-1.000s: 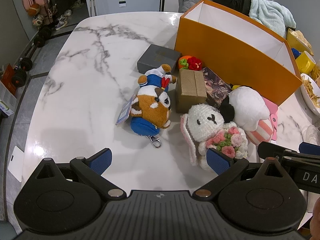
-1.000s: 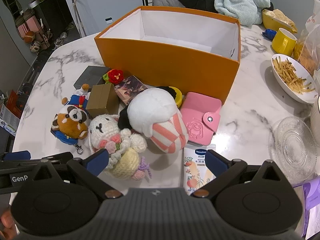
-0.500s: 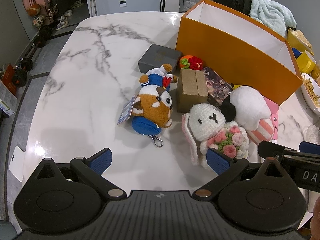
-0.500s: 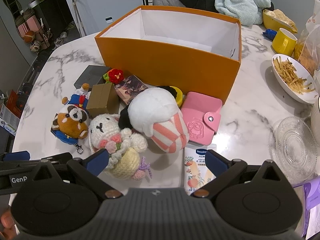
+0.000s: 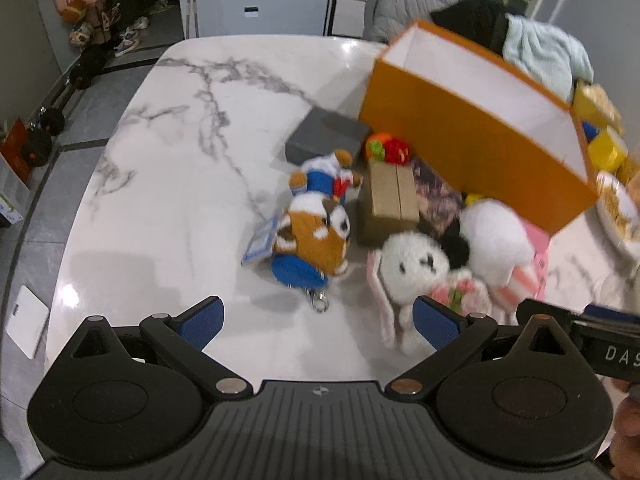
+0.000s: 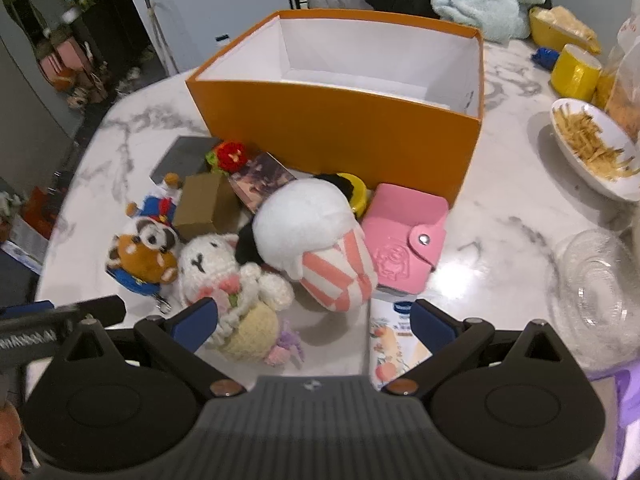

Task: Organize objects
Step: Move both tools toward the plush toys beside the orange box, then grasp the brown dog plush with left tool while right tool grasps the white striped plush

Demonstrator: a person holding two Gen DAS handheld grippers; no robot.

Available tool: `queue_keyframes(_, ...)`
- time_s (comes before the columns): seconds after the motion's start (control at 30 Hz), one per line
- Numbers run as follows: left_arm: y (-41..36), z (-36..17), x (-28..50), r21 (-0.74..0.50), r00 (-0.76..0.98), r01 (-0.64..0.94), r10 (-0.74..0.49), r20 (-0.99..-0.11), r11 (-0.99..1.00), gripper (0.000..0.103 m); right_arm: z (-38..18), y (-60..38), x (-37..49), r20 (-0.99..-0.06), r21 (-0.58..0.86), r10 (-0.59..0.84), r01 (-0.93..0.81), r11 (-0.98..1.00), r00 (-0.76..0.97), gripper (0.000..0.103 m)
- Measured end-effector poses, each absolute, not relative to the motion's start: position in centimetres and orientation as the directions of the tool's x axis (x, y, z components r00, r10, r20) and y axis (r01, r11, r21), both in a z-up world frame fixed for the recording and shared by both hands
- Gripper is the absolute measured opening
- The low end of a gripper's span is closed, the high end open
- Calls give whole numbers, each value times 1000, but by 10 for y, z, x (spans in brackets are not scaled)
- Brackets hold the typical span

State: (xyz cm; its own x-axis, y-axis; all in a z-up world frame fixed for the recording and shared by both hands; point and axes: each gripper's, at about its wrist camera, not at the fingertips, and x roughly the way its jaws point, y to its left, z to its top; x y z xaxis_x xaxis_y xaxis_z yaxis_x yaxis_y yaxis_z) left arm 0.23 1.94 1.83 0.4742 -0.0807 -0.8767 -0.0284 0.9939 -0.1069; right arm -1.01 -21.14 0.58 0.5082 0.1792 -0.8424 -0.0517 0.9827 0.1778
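Nearest the right gripper, fingers spread wide and empty, lies a hand-cream tube whose blue oval logo is too blurred to read, while "DAS" shows on the right gripper's body at the edge of the left view. The left gripper, also wide apart and empty, has crept closer to the crocheted bunny and red-panda plush. Behind the toys the open orange box now looms larger.

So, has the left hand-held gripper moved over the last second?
Yes. In its own view the orange box and fox plush sit lower and slightly further right than before, so the left hand-held gripper has advanced toward them.
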Motion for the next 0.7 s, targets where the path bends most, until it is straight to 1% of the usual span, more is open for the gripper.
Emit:
queue_keyframes(0.1, 26, 26, 7, -139, 494, -36, -104, -863, 990, 103, 10, -223, -4, -819, 226, 224, -62, 972, 529, 102)
queue_keyframes(0.23, 29, 25, 15, -150, 500, -16, -122, -857, 989, 103, 16, -237, 3, -771, 278, 288, -106, 955, 567, 102)
queue_keyframes(0.37, 27, 7, 36, -124, 498, 51, -133, -857, 991, 103, 15, -247, 9, -664, 327, 395, -228, 917, 635, 102)
queue_keyframes(0.4, 26, 3, 40, -117, 497, 64, -134, -857, 991, 103, 13, -248, 11, -661, 323, 400, -240, 915, 635, 102)
queue_keyframes(0.57, 19, -15, 57, -92, 506, 140, -151, -849, 986, 103, 0, -260, 24, -701, 302, 377, -227, 926, 606, 102)
queue_keyframes(0.7, 21, -30, 60, -110, 488, 164, -178, -855, 980, 103, -13, -271, 32, -740, 245, 301, -176, 953, 601, 102)
